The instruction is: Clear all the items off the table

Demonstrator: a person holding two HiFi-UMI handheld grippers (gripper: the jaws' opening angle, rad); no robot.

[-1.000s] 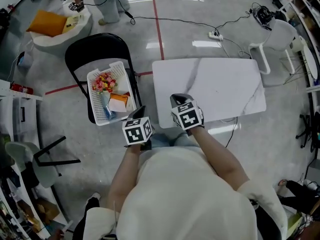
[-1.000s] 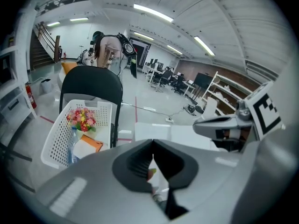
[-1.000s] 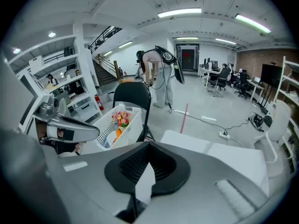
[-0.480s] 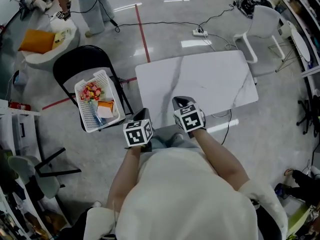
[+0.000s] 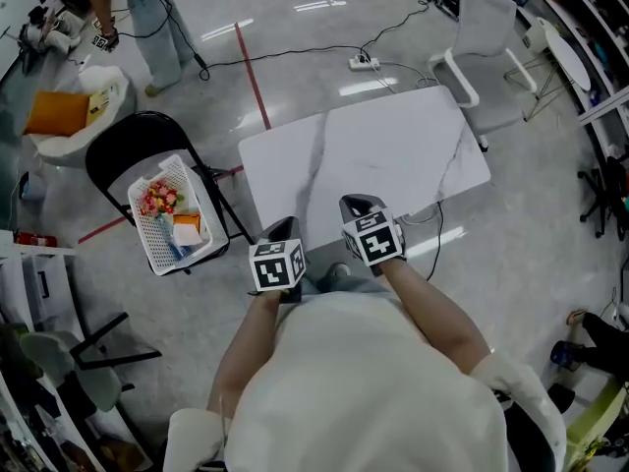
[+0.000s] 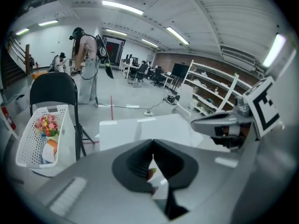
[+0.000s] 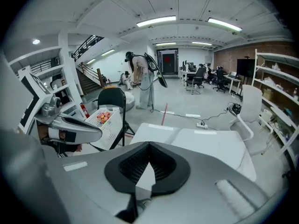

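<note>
Both your tools, left tool point(image 5: 284, 230) and right tool point(image 5: 358, 206), are clenched on nothing and hover at the near edge of the surface point(image 5: 373, 155), which looks bare. The items point(image 5: 165, 203) lie in the white basket point(image 5: 144, 244) on the chair point(image 5: 118, 146) beside it, so your clearing seems finished.

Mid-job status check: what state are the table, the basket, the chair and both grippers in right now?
Table: standing, top bare.
Basket: on the folding chair's seat, holding flowers and other items.
Folding chair: unfolded, beside the table, carrying the basket.
Left gripper: shut, empty.
Right gripper: shut, empty.
</note>
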